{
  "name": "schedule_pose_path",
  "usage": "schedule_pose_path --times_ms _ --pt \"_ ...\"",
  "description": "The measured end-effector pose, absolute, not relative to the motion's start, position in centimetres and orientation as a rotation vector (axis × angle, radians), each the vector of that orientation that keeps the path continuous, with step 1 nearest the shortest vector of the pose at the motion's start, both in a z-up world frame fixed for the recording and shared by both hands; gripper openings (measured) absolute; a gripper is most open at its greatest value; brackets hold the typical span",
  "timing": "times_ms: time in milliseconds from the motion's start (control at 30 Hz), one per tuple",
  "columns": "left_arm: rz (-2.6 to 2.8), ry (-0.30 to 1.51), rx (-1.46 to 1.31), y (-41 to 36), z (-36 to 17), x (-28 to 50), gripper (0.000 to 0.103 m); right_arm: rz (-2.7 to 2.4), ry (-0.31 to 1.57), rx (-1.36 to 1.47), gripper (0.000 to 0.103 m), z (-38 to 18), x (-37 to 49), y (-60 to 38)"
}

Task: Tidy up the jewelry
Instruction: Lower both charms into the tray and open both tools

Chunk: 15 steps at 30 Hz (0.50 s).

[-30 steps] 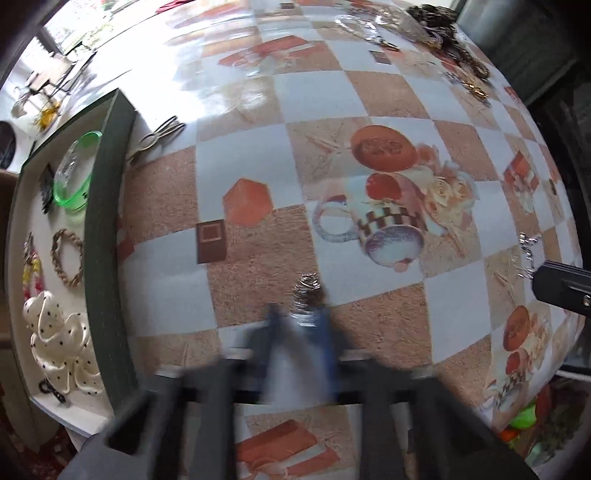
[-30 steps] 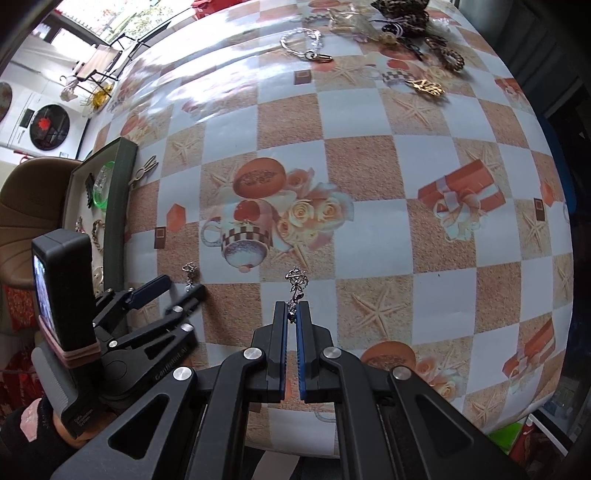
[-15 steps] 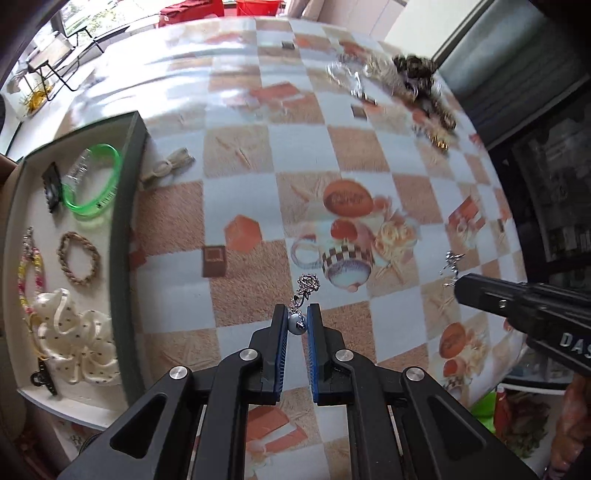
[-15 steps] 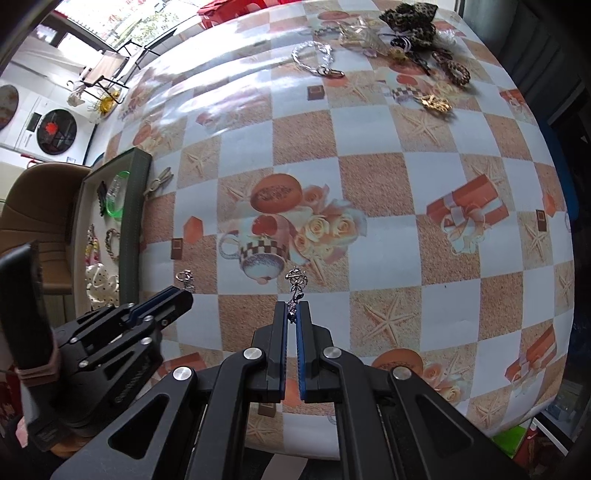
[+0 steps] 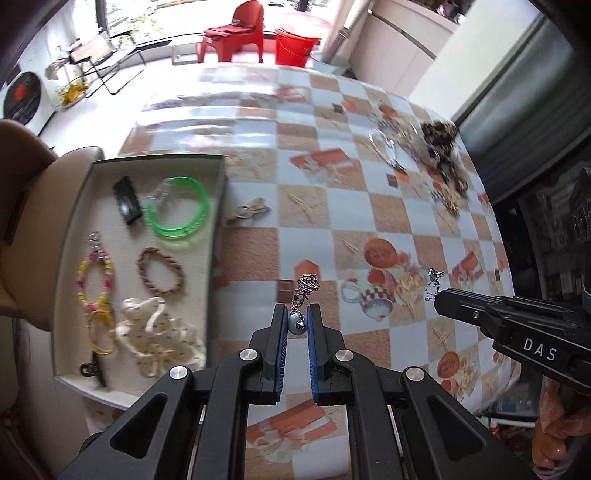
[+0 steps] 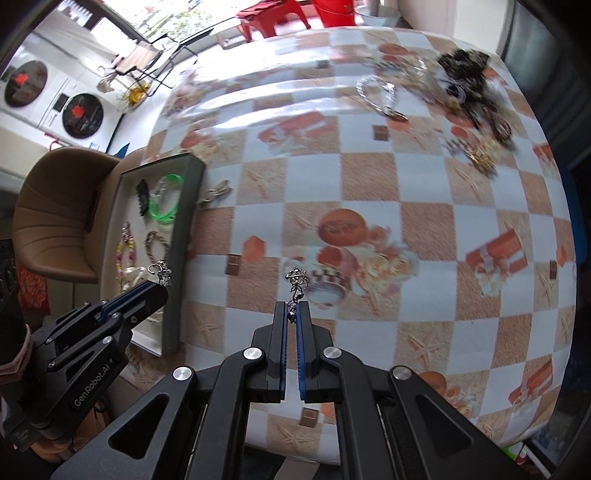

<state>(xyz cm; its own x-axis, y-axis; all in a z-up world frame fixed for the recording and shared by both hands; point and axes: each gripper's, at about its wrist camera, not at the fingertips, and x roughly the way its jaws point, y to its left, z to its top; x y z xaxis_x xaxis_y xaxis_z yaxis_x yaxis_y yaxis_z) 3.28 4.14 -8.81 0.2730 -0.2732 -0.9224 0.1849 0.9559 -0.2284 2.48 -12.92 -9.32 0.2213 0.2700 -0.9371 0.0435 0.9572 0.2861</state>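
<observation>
Checkered table (image 5: 388,206) with tray (image 5: 218,206), jewelry pile (image 5: 439,147)

Both claws, left (image 5: 296,323) & right (image 6: 292,318), lifted their earrings (image 5: 305,291) higher off tablecloth (image 5: 391,221).

Table (image 5: 332,206) covered by a glossy checked cloth — orange and white squares, printed cups, roses, gift boxes, starfish. Tan padded chair (image 6: 55,218) at the table's left edge. Beyond the far edge: red plastic chair (image 5: 236,31) with a red bucket (image 5: 297,44) just beside it, folding metal-framed chair (image 5: 103,59) near a bright window. Two round-doored white machines (image 6: 48,96) along the left wall.
</observation>
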Motion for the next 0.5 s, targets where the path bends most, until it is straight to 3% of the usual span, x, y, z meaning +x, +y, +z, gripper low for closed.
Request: schedule_pose_path --times_ms 500 --pt "-0.122 1.190 -0.185 14.4 -7.2 3.4 0.013 0.315 1.320 0.162 0.004 -7.3 5.8 -3.8"
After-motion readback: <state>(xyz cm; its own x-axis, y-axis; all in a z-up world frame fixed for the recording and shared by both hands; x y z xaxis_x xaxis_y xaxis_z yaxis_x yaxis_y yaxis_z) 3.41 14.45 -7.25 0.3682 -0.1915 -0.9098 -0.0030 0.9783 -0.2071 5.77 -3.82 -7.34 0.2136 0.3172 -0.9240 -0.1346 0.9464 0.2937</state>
